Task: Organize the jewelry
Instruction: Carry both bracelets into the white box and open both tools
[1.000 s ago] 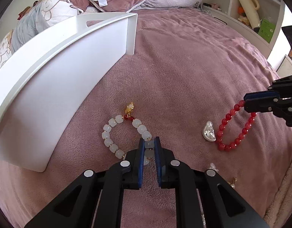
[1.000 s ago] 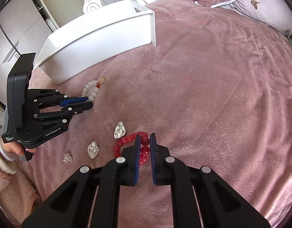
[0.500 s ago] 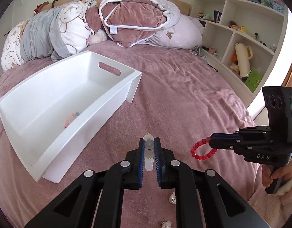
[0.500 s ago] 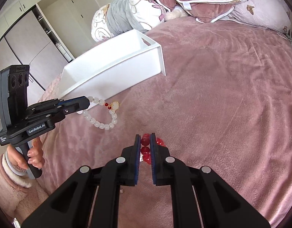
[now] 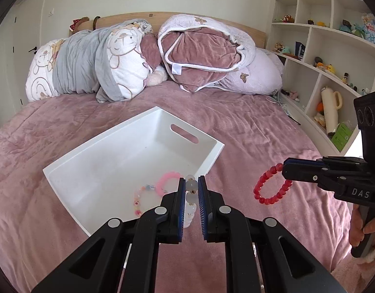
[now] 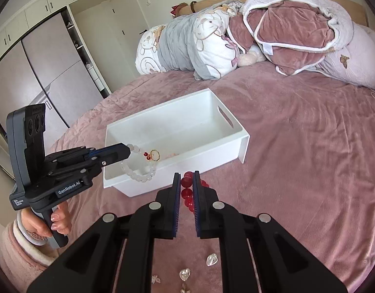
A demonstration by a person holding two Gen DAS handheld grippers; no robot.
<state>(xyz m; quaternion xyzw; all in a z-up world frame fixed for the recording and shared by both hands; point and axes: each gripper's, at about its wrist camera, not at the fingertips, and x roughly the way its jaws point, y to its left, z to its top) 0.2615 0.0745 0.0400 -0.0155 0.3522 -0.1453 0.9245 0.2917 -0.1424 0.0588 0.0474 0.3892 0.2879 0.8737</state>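
My left gripper (image 5: 191, 185) is shut on a white bead bracelet (image 5: 190, 201) and holds it in the air at the near edge of the white bin (image 5: 109, 168). In the right wrist view the white bracelet (image 6: 138, 166) hangs from the left gripper (image 6: 127, 151) over the bin's near left corner. My right gripper (image 6: 187, 183) is shut on a red bead bracelet (image 6: 187, 193), which hangs in the air right of the bin (image 6: 243, 144); it shows in the left wrist view (image 5: 271, 185). A pink bracelet (image 5: 166, 183) and a multicolour bracelet (image 5: 139, 199) lie inside the bin.
Several small clear pendants (image 6: 210, 260) lie on the pink blanket (image 6: 297, 171) below my right gripper. Rolled bedding and pillows (image 5: 143, 56) sit at the bed's head. A shelf unit (image 5: 333, 61) stands at the right, wardrobes (image 6: 53, 61) at the left.
Both grippers have lifted their bracelets off the blanket and risen well above the bed, moving toward the white bin. The bin's inside has come into view.
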